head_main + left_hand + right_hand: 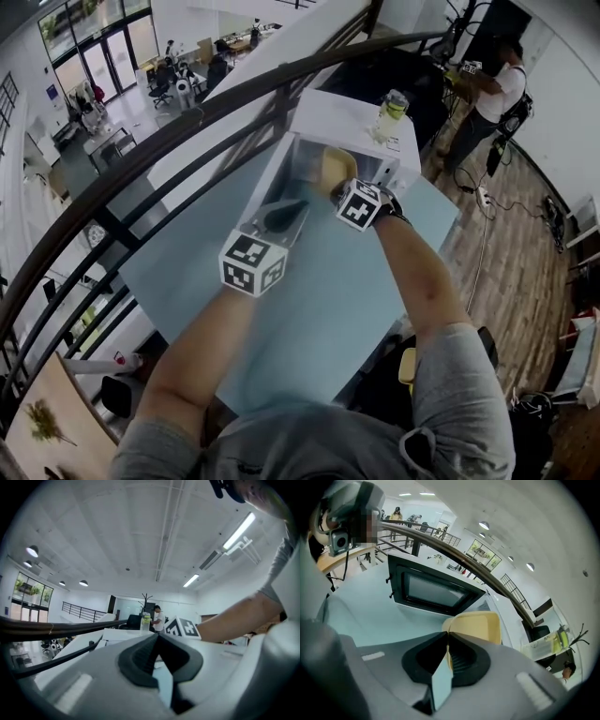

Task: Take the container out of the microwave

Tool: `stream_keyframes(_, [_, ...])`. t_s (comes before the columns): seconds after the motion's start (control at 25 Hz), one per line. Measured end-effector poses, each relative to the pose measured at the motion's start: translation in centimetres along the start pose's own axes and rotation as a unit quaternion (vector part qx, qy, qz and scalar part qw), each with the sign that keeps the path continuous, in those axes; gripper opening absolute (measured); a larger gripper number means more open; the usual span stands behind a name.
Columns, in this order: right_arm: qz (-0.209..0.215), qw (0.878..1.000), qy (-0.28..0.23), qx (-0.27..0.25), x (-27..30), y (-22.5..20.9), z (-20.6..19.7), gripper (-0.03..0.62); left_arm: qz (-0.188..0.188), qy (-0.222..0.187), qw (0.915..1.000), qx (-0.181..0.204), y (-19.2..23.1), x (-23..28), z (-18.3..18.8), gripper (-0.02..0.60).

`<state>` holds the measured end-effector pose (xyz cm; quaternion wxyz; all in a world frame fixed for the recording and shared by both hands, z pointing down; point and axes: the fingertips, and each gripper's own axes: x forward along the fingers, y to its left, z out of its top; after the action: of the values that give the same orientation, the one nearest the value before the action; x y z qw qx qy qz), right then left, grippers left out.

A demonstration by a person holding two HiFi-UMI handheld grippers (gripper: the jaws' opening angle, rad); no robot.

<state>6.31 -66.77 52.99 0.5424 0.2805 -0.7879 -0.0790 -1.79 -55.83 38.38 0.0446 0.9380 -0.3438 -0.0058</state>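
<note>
We hold 1 container [476,627] clamped in right tool [448,645] | left tool [157,637] together, empty | 1 microwave [431,590] beyond right tool

container [336,165] part-hidden behind R gripper [340,187], bottle [391,114] label too small

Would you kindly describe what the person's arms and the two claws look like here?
The left claw and right claw each have a pale grey shell, dark ribbed pads and a white cube with black square markers. The person wears a grey short-sleeved shirt.
</note>
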Motion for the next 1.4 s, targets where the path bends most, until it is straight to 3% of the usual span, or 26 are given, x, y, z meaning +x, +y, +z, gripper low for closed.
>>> stream_keyframes(0.56, [-0.014,0.999,-0.009,-0.032,-11.5,7.9,5.8,0.018,0.020,-0.002,0.9998,0.005,-4.7,-13.0,4.2,0.026])
stream_keyframes(0.92, [-0.016,0.999,-0.006,-0.042,-15.2,15.3,9.5,0.018,0.033,-0.009,0.9994,0.005,-5.8,-22.4,4.5,0.026])
stream_keyframes(1.4, [-0.019,0.999,0.006,-0.040,-18.8,23.7,12.6,0.018,0.012,-0.006,0.9999,0.010,-6.3,-30.2,4.9,0.026])
